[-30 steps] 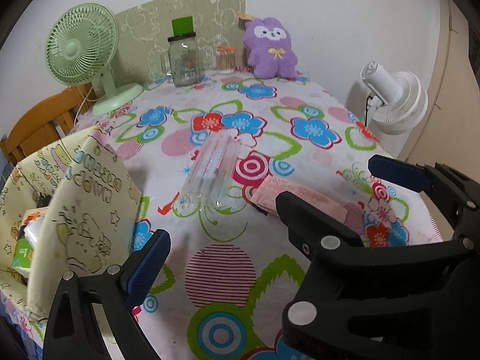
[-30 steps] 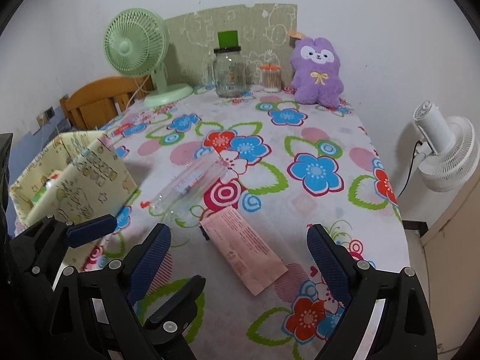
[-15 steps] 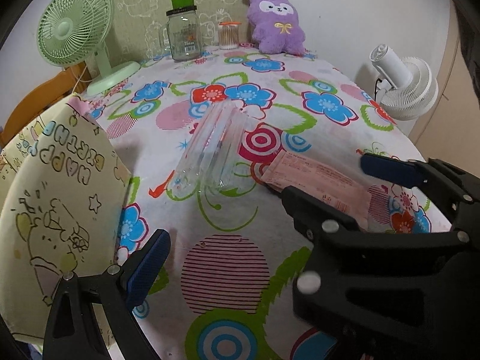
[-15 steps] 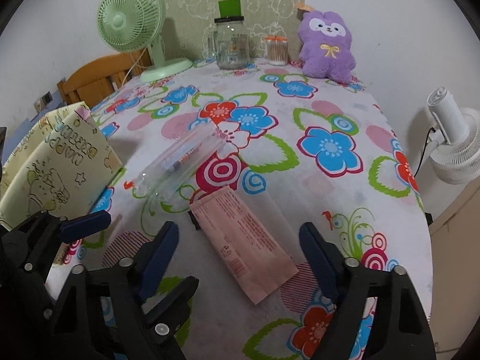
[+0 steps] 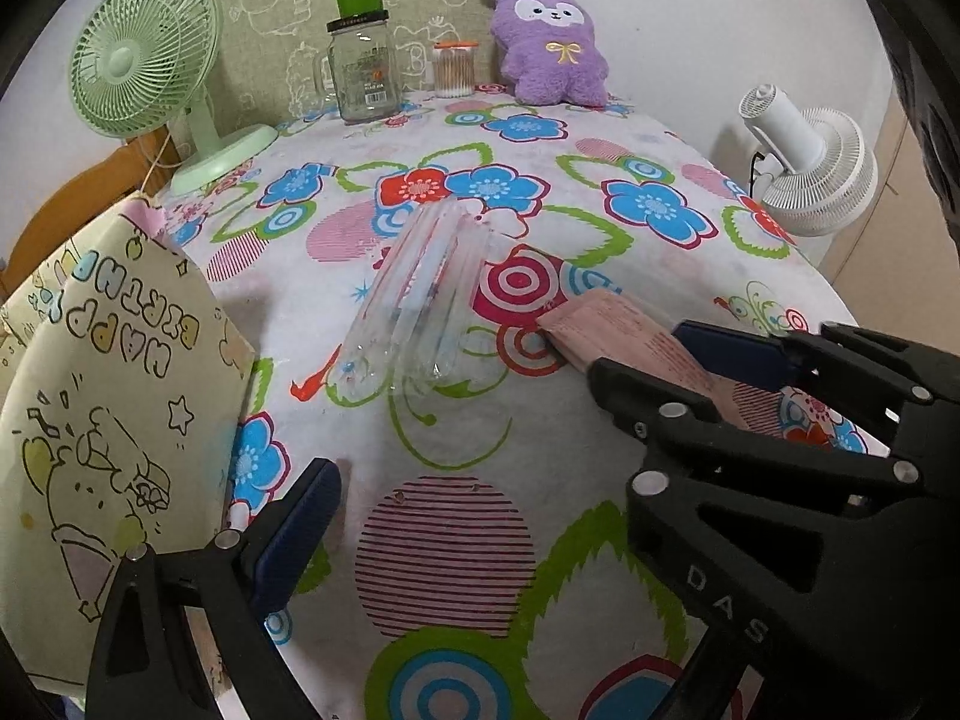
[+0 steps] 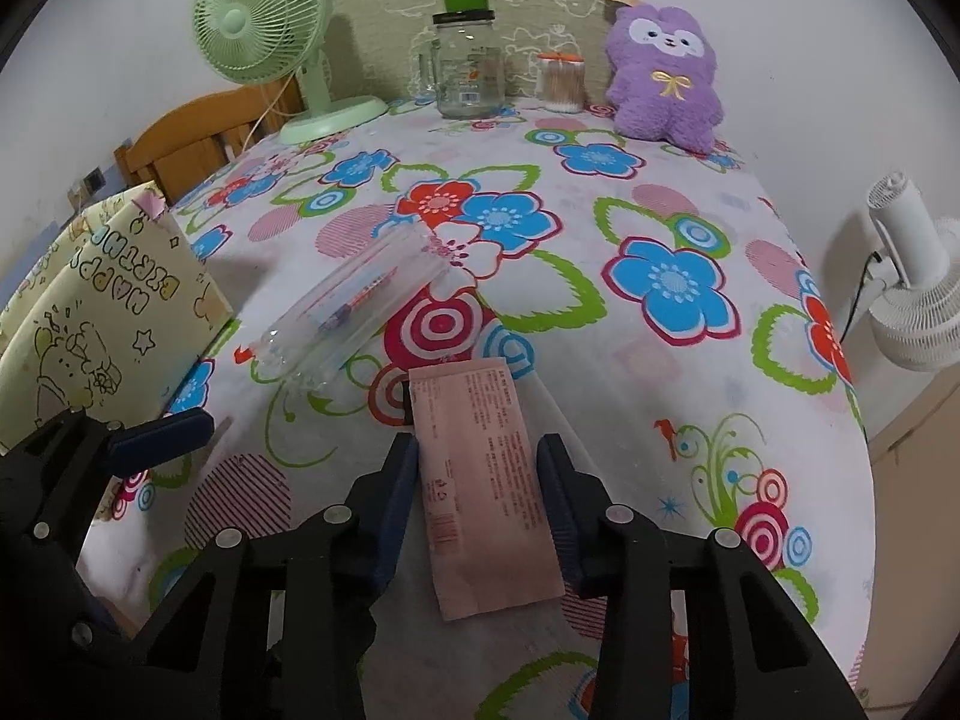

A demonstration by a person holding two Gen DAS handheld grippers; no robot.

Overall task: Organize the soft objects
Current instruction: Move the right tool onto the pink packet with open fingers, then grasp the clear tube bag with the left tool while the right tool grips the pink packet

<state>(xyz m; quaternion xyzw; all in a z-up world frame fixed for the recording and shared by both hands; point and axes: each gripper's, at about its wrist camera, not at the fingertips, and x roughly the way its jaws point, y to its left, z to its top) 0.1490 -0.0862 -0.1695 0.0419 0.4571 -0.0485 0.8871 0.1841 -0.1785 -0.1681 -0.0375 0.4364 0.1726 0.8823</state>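
The pink packet lies flat on the flowered table, near its front edge, with its printed side up. The right hand-held gripper has come down over it: the two blue-padded fingers stand on either side of the packet's long edges, and the jaws have just been closing in on it. They sit right against the edges, but I cannot tell whether the pads are pressing yet; the packet is flat on the cloth and shows no buckling.

Just beyond the packet's far left corner lies a clear plastic pouch, set at a slant, with something thin and coloured inside. To the left of that stands a pale yellow gift bag printed with "HAPPY BIRTHDAY" and cartoon drawings, at the table's left edge.

The left hand-held gripper hovers over the near left part of the table with its jaws spread wide and nothing between them; one blue-padded finger is close beside the gift bag.

Along the far edge, against the wall, stand a green desk fan, a glass jar with a black lid, a small tub of cotton swabs and a purple plush toy. A white fan stands off the table's right side.
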